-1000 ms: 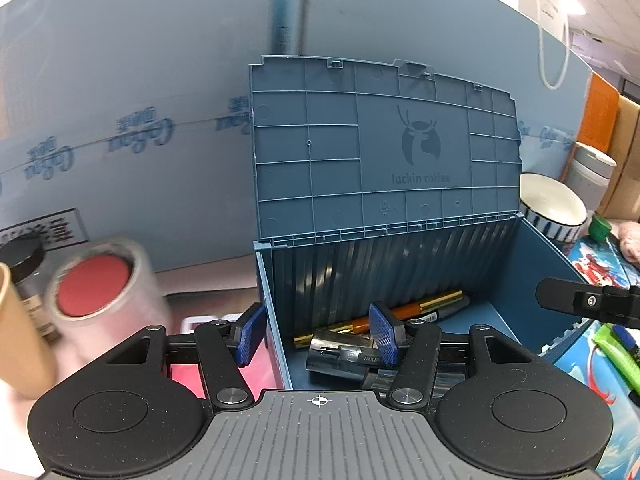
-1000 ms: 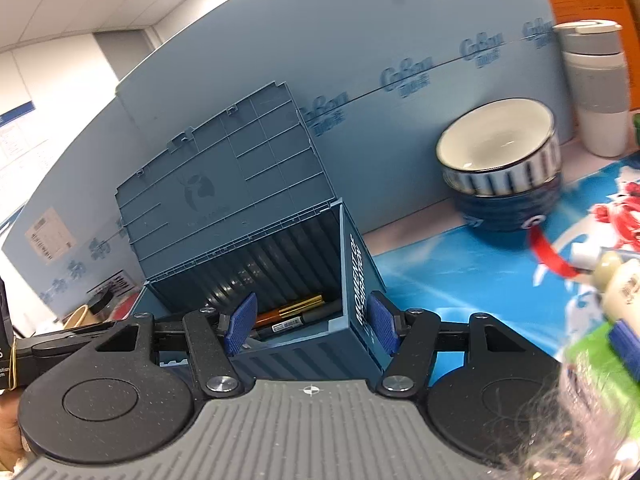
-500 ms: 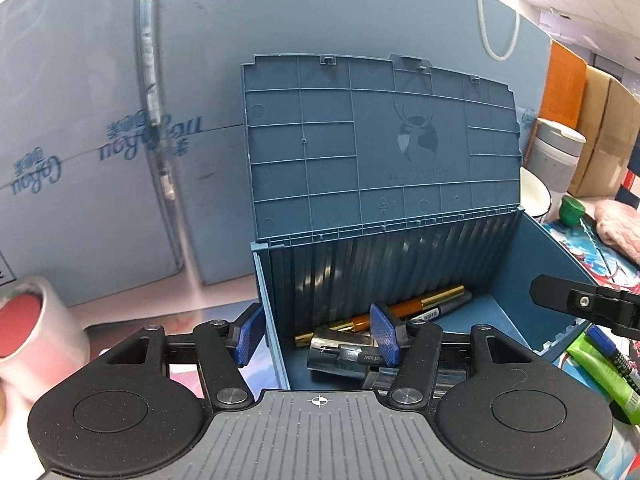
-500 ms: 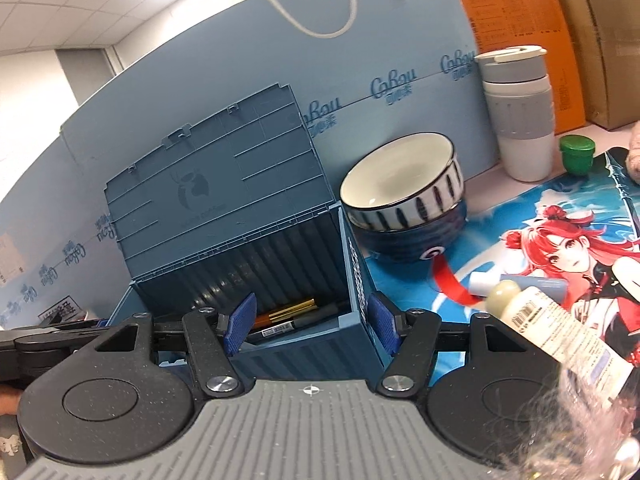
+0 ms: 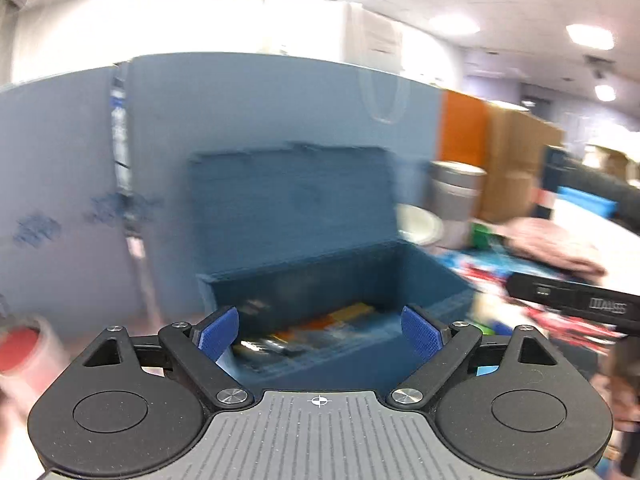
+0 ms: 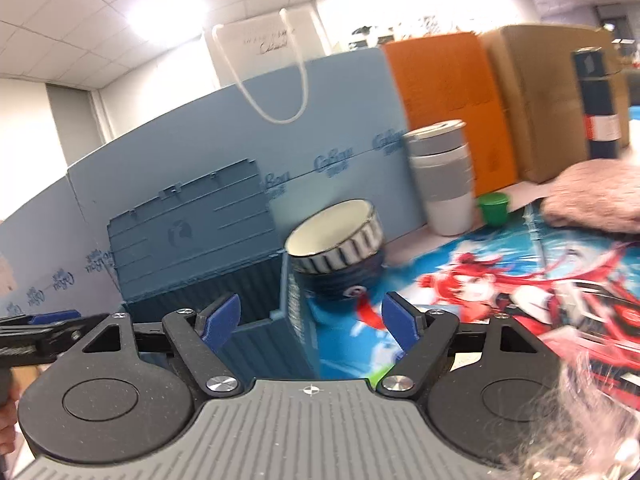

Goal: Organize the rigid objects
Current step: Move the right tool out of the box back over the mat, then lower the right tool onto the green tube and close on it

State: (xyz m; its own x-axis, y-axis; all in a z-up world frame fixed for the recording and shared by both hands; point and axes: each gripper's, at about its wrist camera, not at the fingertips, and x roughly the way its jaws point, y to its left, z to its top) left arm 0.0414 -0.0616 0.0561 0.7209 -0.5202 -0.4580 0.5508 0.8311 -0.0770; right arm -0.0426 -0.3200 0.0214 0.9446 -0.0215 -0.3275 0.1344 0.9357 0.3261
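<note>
Blue plastic box (image 5: pixel 320 264) sits on the bench with its lid standing up. It is just past the left gripper (image 5: pixel 320 334), and its open top shows between the two blue fingers (image 5: pixel 218 334). Those fingers are spreading apart and touch nothing. Blurry pens (image 5: pixel 320 334) lie inside the box, in line with the gap between them. The right gripper (image 6: pixel 310 320) has the box's right front corner between its fingers (image 6: pixel 396 326), which are also spreading and do not press on it. A striped bowl (image 6: pixel 336 236) stands just beyond, beside the box. A person's hand (image 6: pixel 596 196) rests far to the right.
</note>
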